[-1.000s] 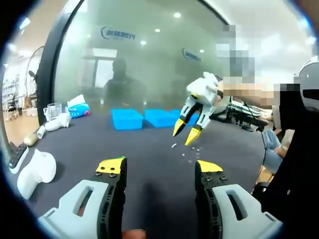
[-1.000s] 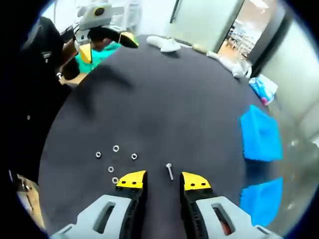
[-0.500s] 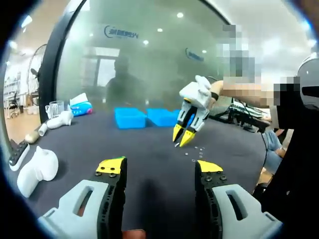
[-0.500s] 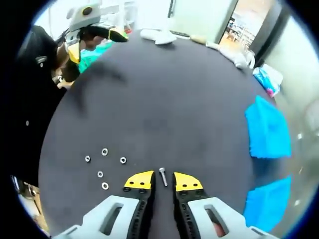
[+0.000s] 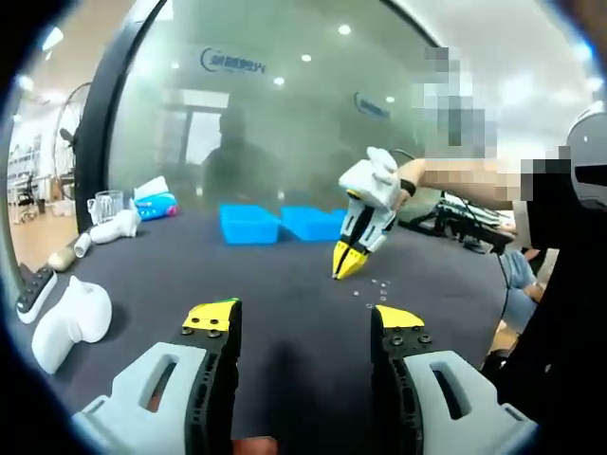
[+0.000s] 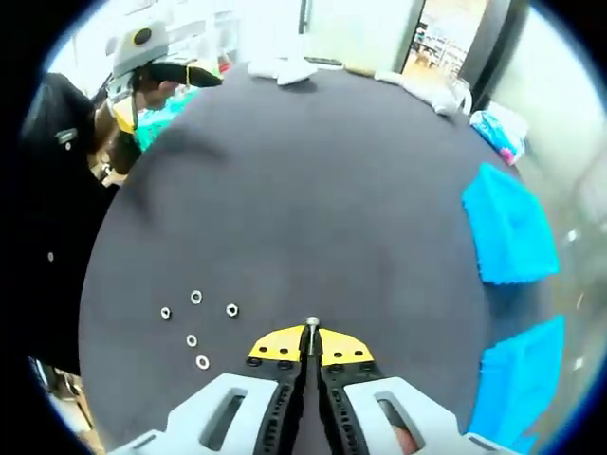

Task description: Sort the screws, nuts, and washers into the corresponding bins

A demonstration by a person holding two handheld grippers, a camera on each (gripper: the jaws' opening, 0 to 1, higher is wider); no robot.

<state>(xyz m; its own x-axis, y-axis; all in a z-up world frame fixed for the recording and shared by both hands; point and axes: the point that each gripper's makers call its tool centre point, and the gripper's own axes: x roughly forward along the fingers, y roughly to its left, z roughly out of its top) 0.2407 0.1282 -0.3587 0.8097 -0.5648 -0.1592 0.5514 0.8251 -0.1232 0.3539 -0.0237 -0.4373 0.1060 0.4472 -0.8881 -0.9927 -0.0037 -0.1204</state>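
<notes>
In the right gripper view my right gripper (image 6: 311, 343) is shut on a silver screw (image 6: 312, 325) whose head pokes out past the yellow tips, low over the dark table (image 6: 285, 190). Several nuts and washers (image 6: 196, 322) lie loose to its left. Blue bins (image 6: 510, 237) sit at the right edge. In the left gripper view my left gripper (image 5: 302, 318) hangs open above the table with nothing between its jaws. Ahead of it the right gripper (image 5: 347, 263) points down at the table, tips together, beside the small parts (image 5: 377, 284). Blue bins (image 5: 250, 225) stand behind.
White handheld tools (image 5: 68, 322) and a remote lie at the table's left edge in the left gripper view, with a cup and a blue packet (image 5: 152, 204) farther back. A glass wall rises behind the table. A person in black (image 6: 47, 190) stands at the table's edge.
My right gripper has closed its jaws onto the screw and lowered toward the table. The left gripper has stayed open and still.
</notes>
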